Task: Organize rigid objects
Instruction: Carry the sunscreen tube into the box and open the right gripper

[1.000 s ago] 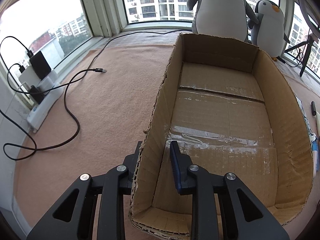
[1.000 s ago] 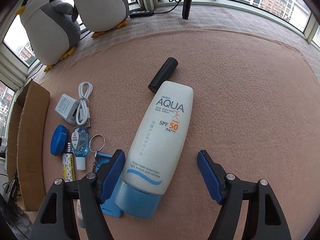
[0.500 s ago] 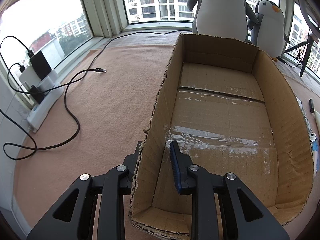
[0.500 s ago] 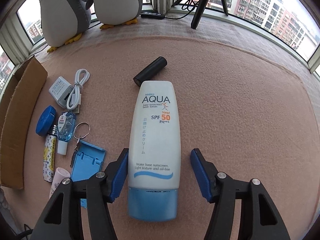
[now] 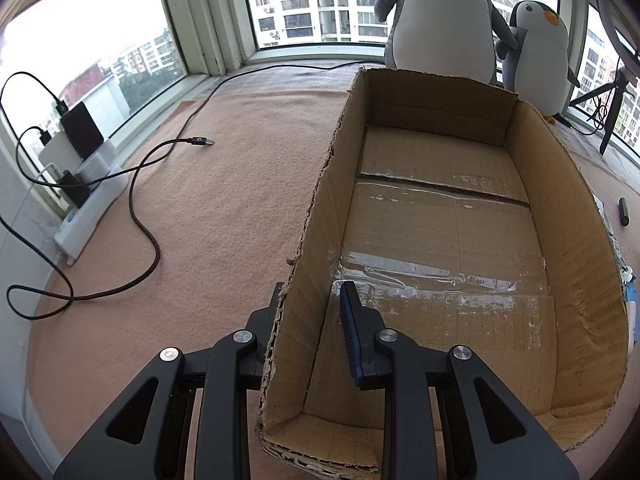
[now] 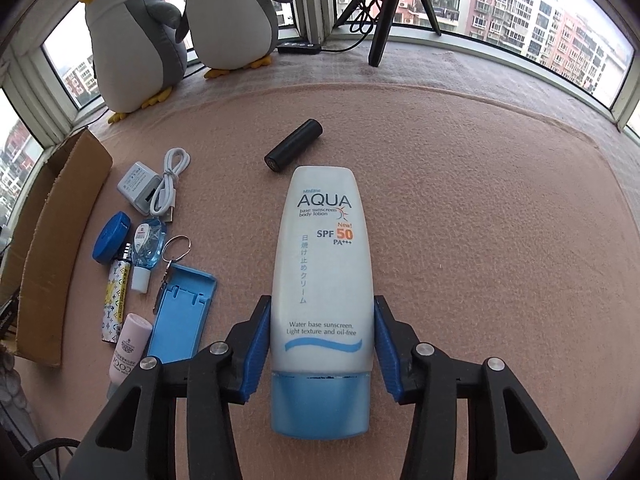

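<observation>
Right gripper straddles the sunscreen tube, its jaws having just been closing; both blue pads now sit against the tube's sides just above the blue cap. That tube lies flat on the pink carpet, long axis running straight away from the gripper, cap nearest. Left gripper is clamped on the cardboard box wall, the box lying off to the tube's left.

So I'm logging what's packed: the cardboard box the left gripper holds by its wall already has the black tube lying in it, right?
Not quite. The left wrist view shows the cardboard box empty, its wall clamped by the left gripper. The black tube lies on the mat beyond the sunscreen bottle, per the right wrist view.
</observation>
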`<state>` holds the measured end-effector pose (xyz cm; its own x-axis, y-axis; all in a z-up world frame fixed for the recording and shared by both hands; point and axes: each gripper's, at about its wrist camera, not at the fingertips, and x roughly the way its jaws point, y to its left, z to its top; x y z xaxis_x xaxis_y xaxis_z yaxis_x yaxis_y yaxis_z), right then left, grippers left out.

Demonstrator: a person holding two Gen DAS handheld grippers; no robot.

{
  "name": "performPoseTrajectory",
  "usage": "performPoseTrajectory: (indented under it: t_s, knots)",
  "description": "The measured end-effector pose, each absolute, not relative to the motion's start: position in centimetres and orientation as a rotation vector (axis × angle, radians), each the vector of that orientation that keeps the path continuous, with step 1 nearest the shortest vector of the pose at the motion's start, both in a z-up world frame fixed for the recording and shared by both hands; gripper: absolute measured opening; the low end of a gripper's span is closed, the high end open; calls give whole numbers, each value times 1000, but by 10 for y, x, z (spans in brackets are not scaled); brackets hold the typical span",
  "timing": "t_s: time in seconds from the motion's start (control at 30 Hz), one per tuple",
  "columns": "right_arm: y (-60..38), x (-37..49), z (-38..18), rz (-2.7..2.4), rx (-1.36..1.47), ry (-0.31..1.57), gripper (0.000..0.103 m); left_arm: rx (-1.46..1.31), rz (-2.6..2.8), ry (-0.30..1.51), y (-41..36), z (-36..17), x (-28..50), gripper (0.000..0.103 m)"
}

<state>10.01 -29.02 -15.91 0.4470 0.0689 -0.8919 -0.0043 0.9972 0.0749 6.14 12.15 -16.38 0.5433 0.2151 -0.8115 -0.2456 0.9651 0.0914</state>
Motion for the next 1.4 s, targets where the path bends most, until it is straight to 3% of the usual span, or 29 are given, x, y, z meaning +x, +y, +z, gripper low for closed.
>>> performPoseTrajectory:
  t_s: [0.3, 0.63, 1.4]
  knots:
    - [-261, 91, -111, 128, 65, 1016, 44, -34, 273, 958, 121, -164, 61, 24]
    - [-164, 95, -58, 349, 23, 918, 44, -45, 274, 954, 121, -164, 62, 24]
    - [-18, 102, -99, 533, -77, 992, 44, -49, 273, 948, 121, -165, 61, 24]
